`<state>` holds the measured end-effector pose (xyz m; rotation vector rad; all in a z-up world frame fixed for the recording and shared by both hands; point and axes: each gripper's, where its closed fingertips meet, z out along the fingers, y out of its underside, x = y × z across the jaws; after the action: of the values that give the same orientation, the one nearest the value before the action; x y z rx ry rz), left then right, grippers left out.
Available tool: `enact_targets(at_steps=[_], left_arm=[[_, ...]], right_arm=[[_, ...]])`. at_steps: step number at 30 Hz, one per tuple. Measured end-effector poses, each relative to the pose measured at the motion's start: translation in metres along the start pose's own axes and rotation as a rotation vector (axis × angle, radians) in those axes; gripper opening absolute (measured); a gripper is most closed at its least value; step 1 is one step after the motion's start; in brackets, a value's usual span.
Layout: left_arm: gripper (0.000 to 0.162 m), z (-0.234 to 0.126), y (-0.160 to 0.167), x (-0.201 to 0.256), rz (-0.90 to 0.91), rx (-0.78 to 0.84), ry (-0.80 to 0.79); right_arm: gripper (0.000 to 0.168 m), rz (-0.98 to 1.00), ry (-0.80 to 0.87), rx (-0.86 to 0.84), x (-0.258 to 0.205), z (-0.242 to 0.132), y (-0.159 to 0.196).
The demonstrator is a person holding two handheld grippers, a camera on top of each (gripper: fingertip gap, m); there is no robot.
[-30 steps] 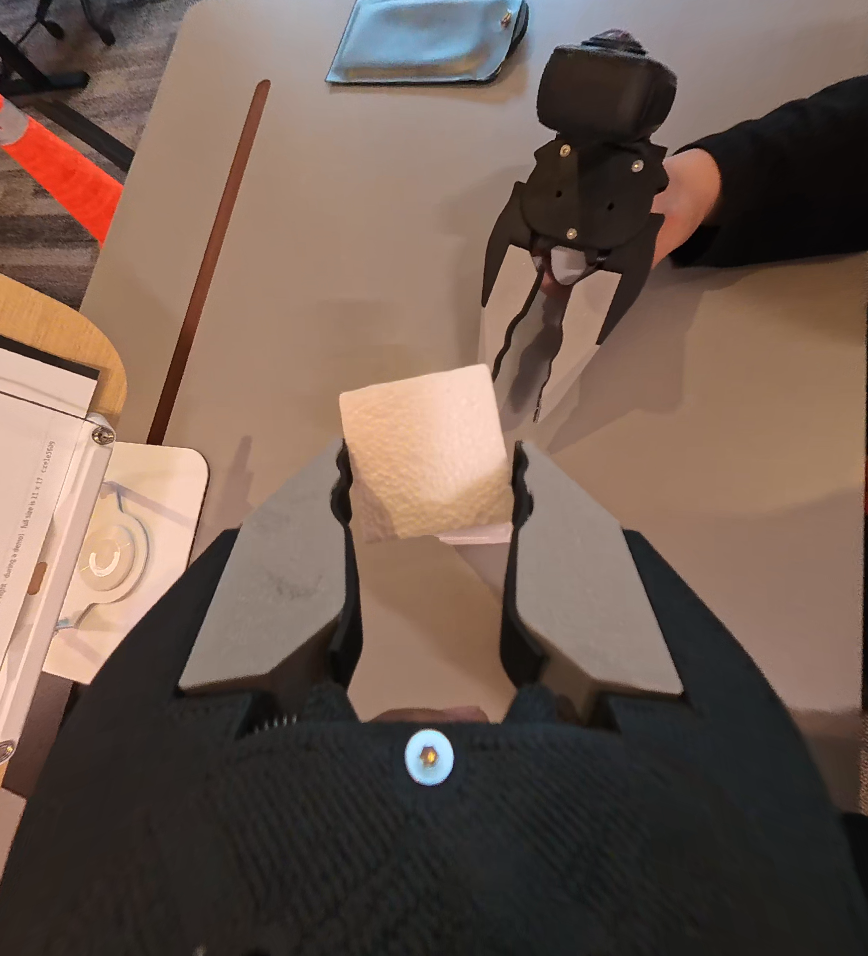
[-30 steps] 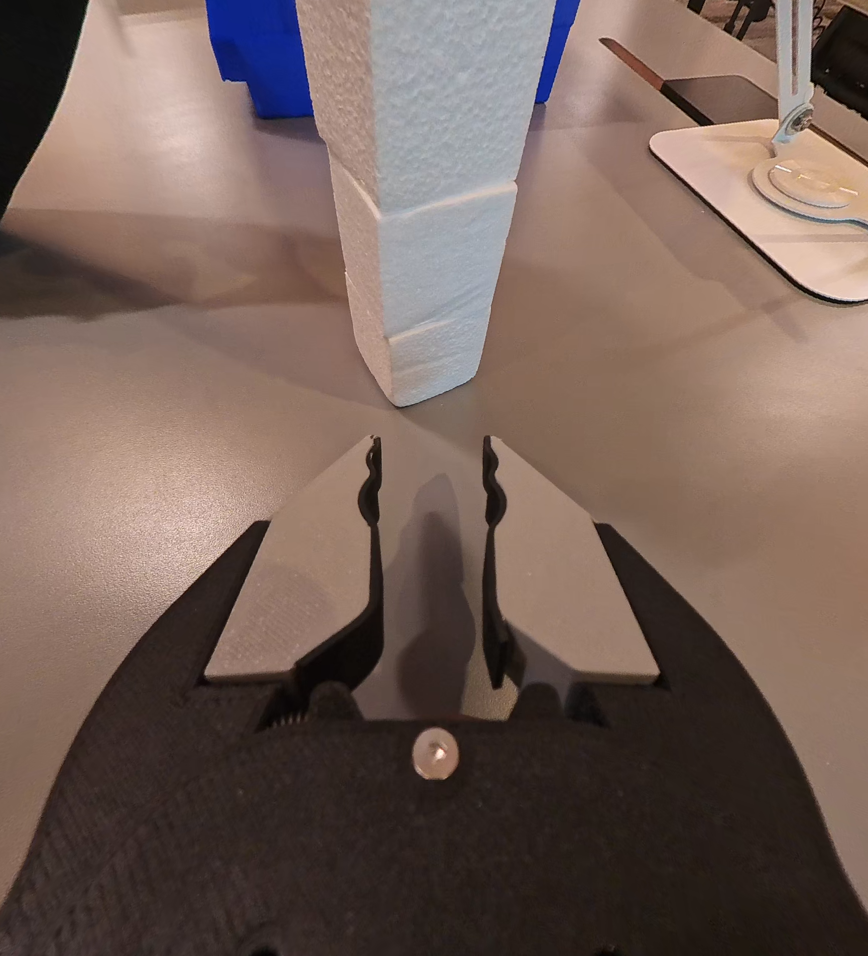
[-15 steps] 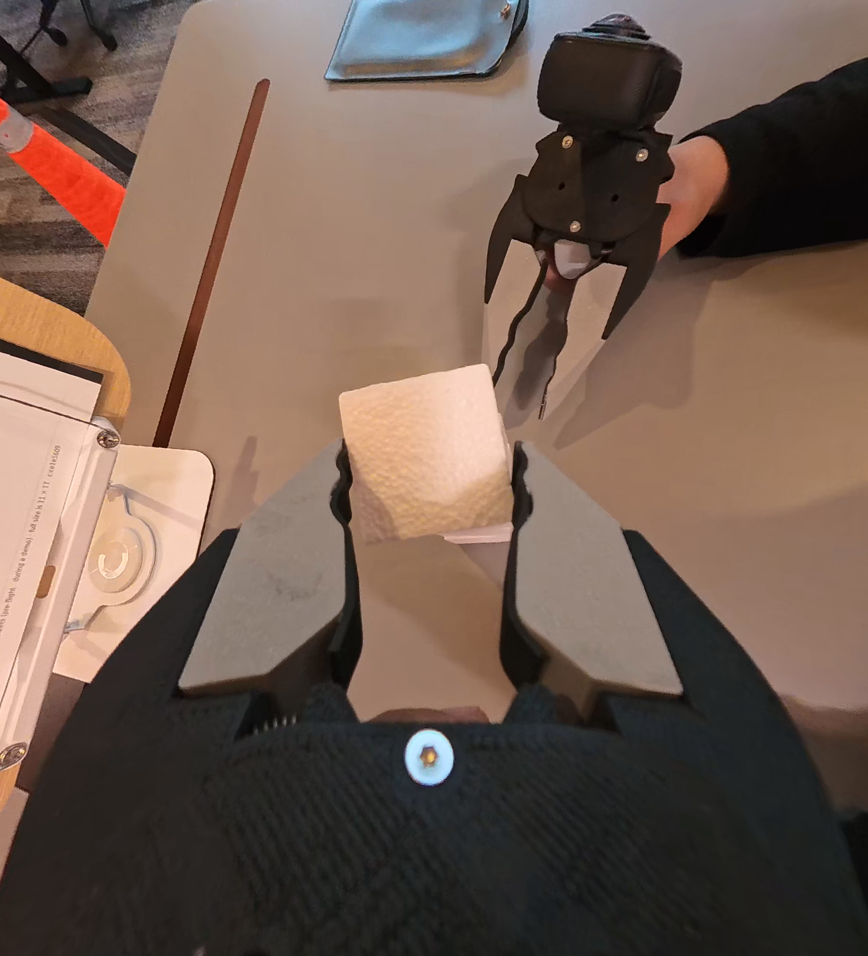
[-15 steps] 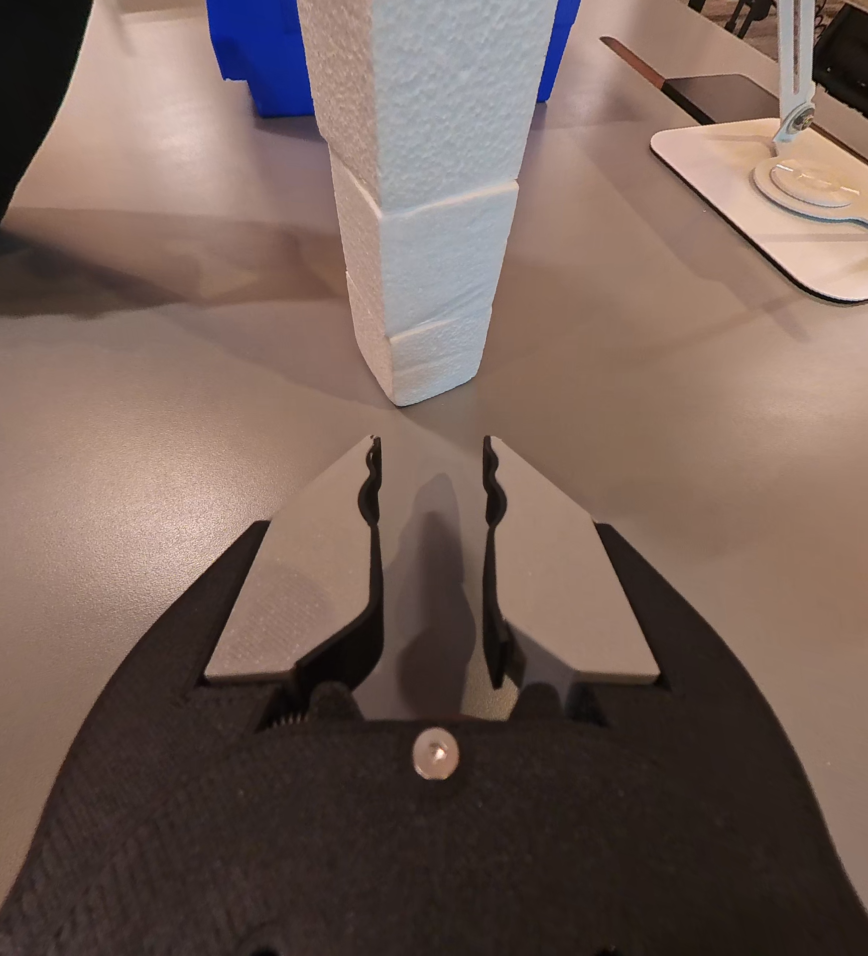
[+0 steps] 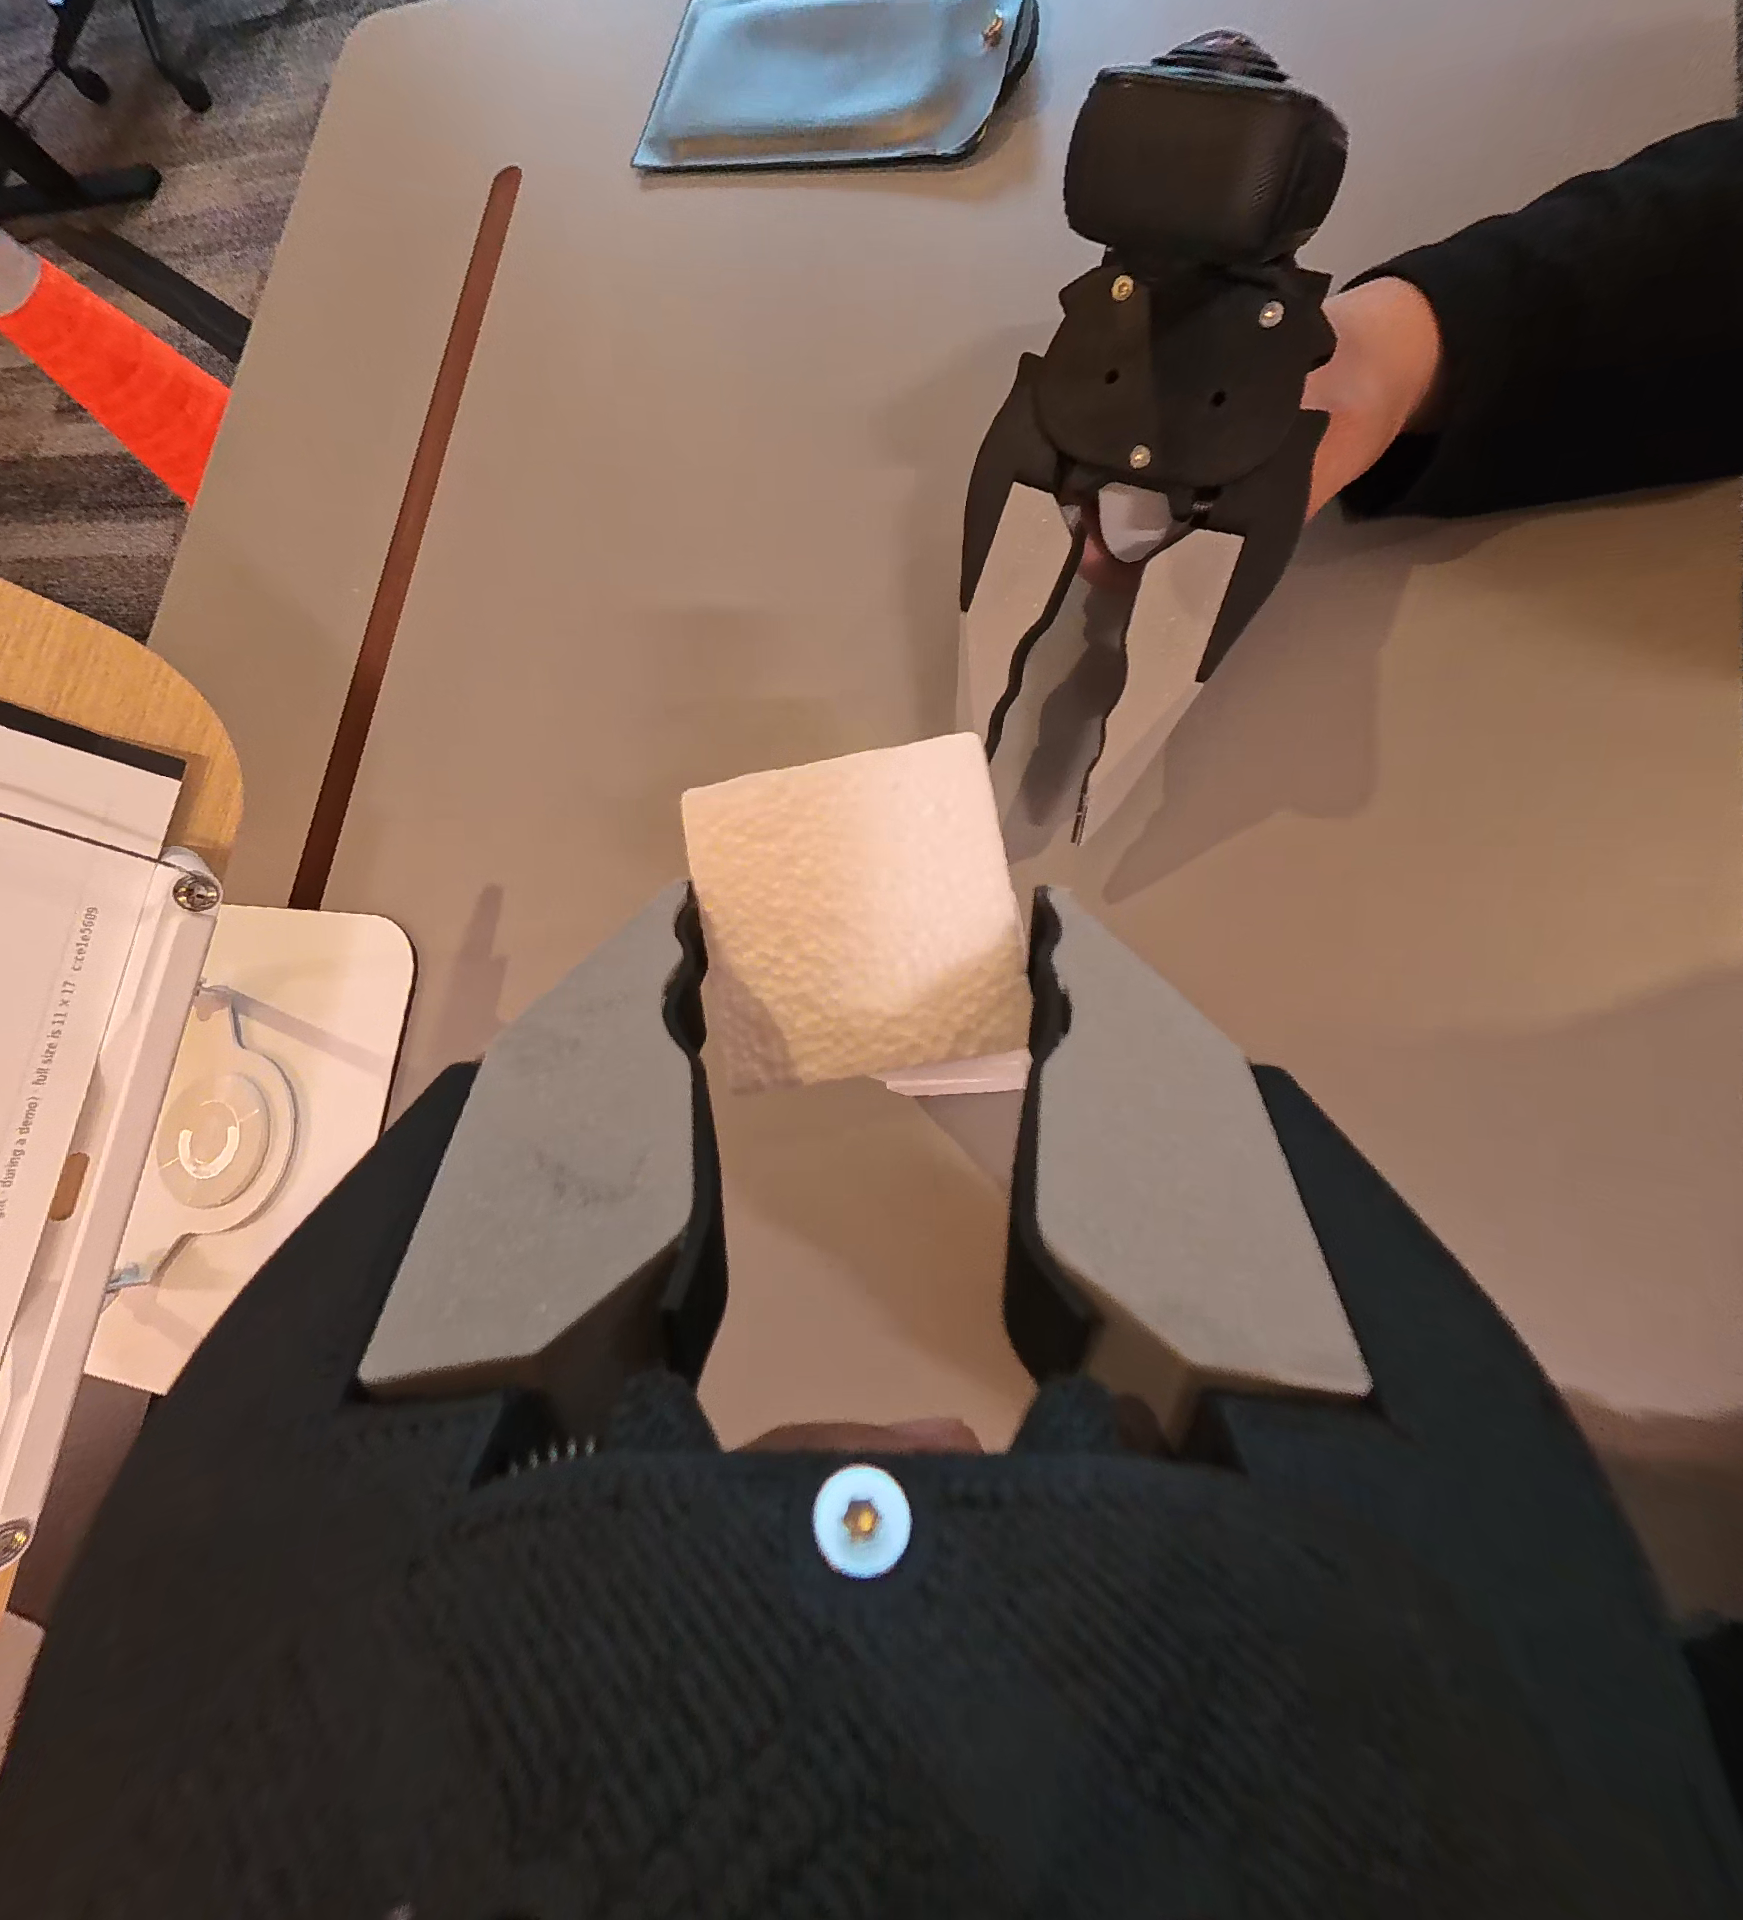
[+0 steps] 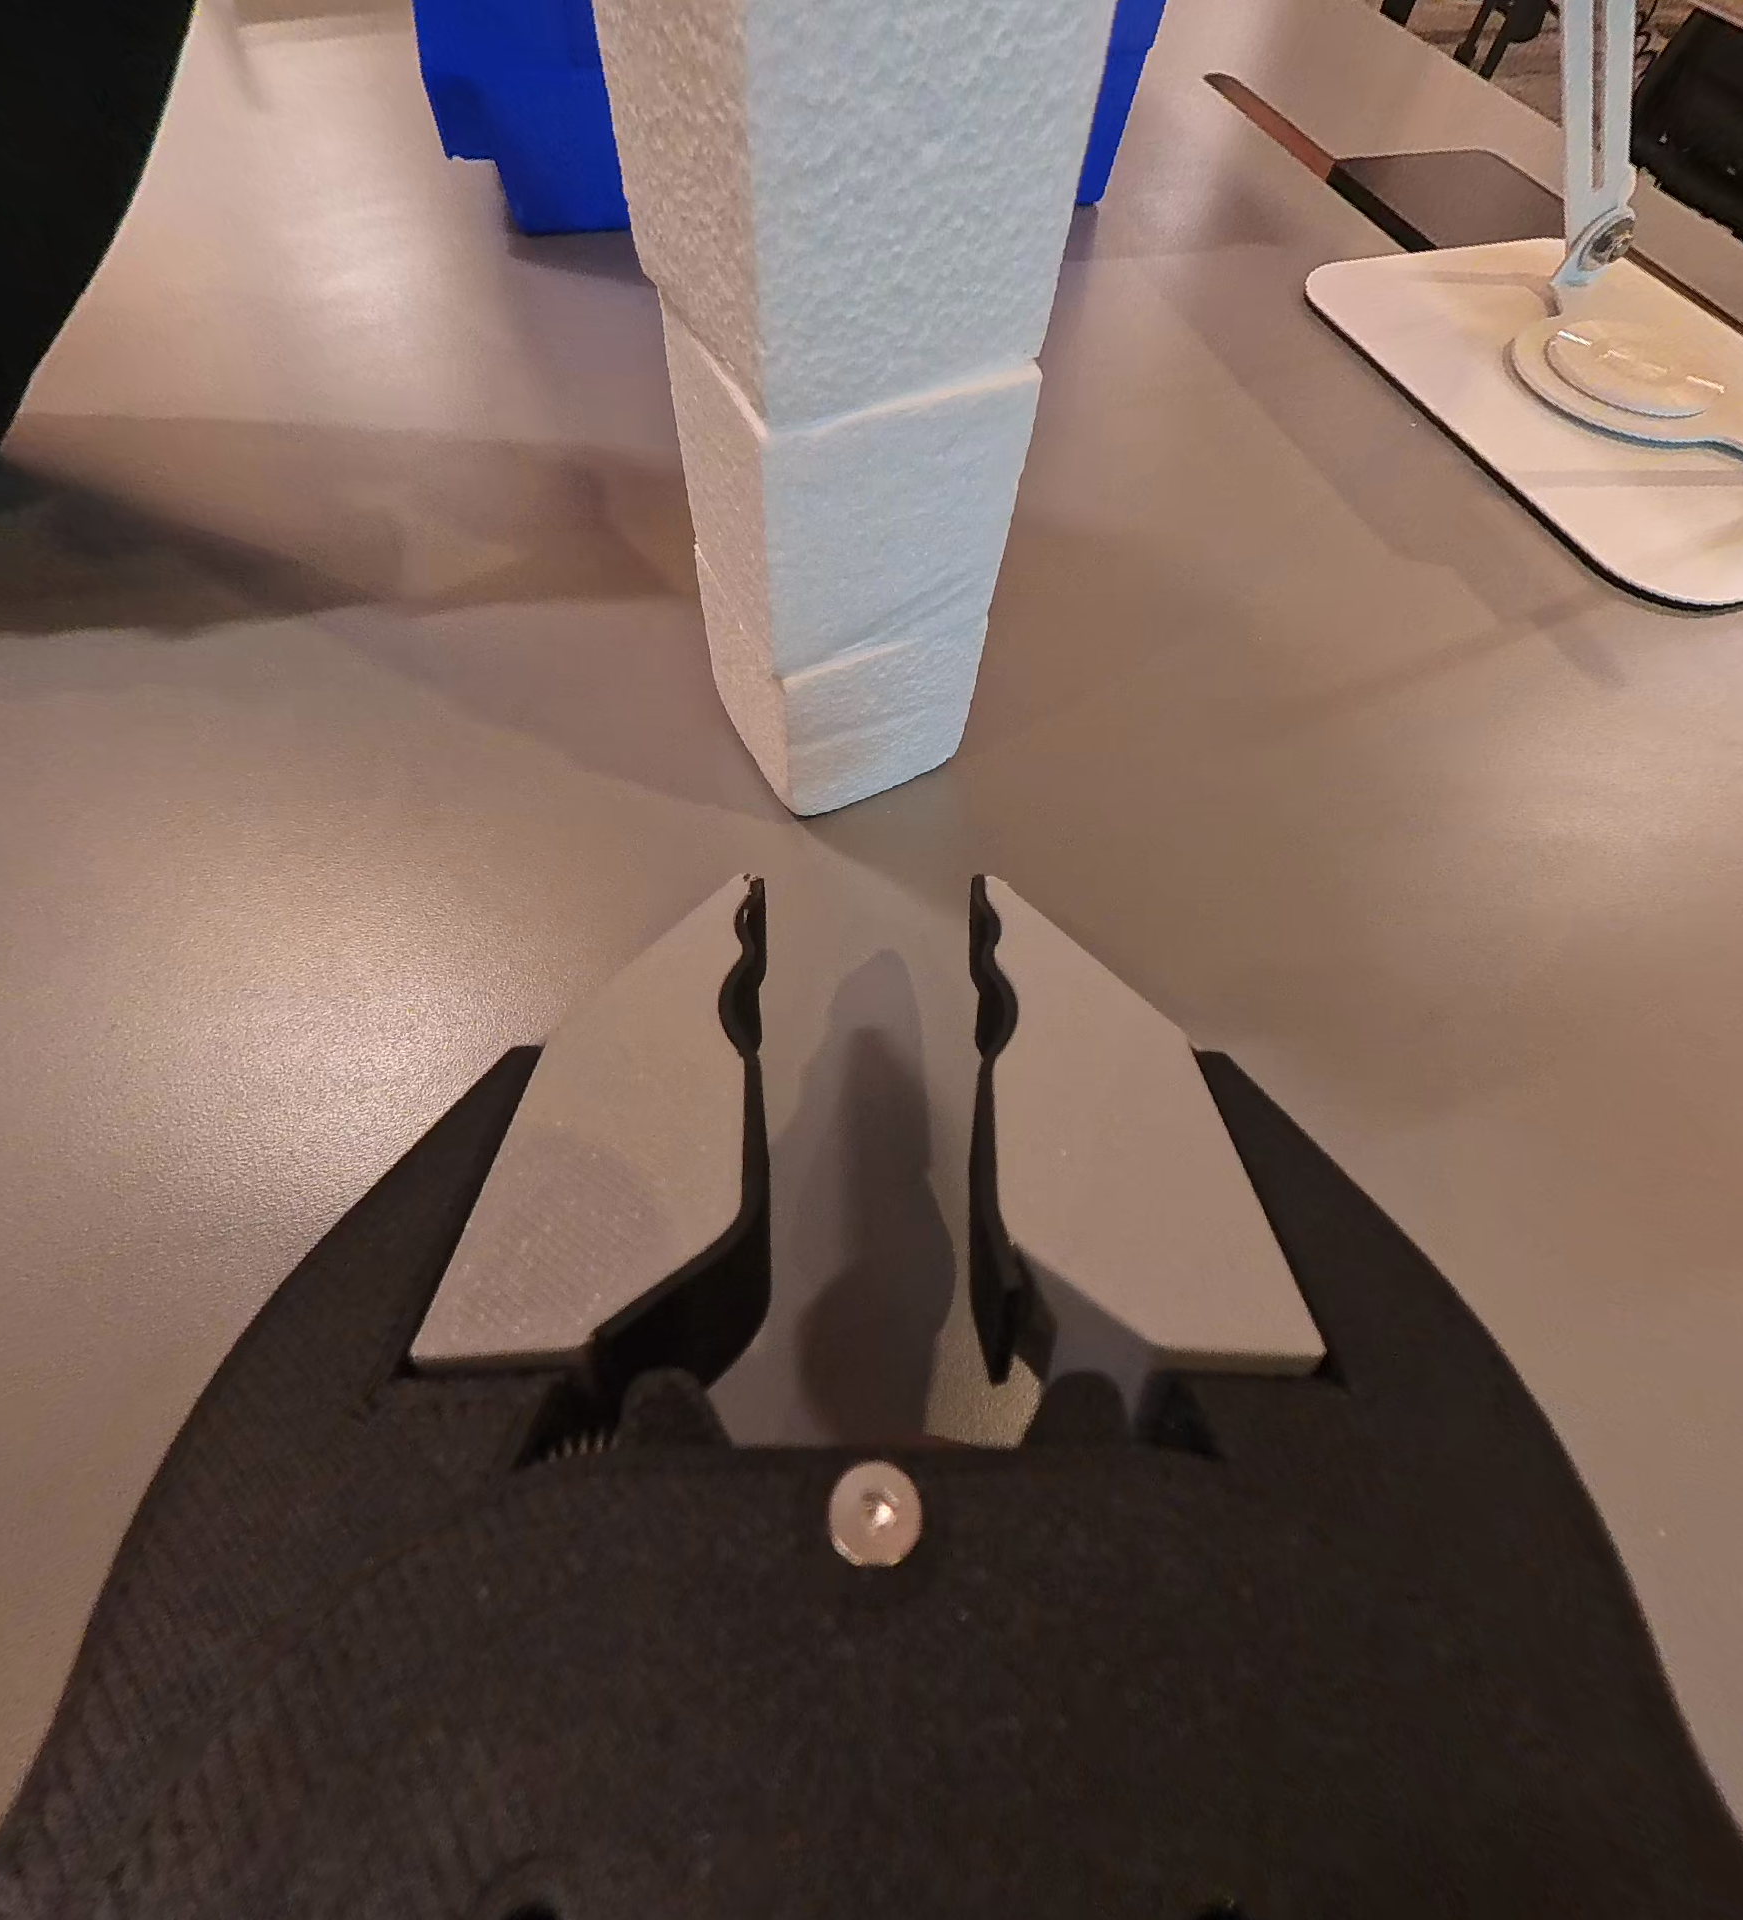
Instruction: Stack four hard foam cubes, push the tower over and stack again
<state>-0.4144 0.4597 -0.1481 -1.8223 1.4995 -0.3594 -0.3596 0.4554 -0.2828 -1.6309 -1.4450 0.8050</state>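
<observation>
A tower of white foam cubes stands on the grey table [image 6: 223,935]. In the right wrist view I see the bottom cube [image 6: 877,717], the cube above it [image 6: 888,520] and a higher part [image 6: 846,187] that runs out of the frame. From above, in the left wrist view, only the top cube [image 5: 846,914] shows. My left gripper [image 5: 862,914] is shut on this top cube, one pad on each side. My right gripper [image 6: 867,883] is open and empty, low on the table just in front of the tower's foot. It also shows in the left wrist view [image 5: 1038,790].
A blue box [image 6: 534,135] stands behind the tower. A white stand base [image 6: 1573,447] lies to the right, and shows at the left in the left wrist view [image 5: 254,1091]. A grey pouch [image 5: 825,94] lies at the far table edge. A dark sleeve [image 5: 1625,343] reaches in. One gripper's finger ends stand about 15 cm off the other's.
Almost nothing. My left gripper stays on the top cube with only a slight wobble. My right gripper holds still at the tower's foot.
</observation>
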Motion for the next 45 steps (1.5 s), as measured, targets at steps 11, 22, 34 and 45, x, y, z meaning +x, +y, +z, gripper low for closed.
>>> enact_targets(at_steps=[11, 22, 34, 45], left_arm=[[0.063, 0.0012, -0.0015, -0.0018, -0.018, 0.020, 0.007], [0.071, 0.0023, -0.0020, -0.0045, -0.038, 0.036, 0.010], [0.075, 0.0032, -0.0030, -0.0071, -0.054, 0.045, 0.005], [0.078, 0.0037, -0.0035, -0.0082, -0.060, 0.049, -0.001]], right_arm=[[0.036, 0.000, 0.001, 0.001, 0.0001, 0.0000, -0.0001], [0.036, -0.002, 0.002, 0.001, 0.0000, 0.0001, 0.0000], [0.037, -0.003, 0.002, 0.000, -0.0001, 0.0002, 0.0000], [0.036, -0.004, 0.001, -0.001, -0.0002, 0.0003, 0.0001]])
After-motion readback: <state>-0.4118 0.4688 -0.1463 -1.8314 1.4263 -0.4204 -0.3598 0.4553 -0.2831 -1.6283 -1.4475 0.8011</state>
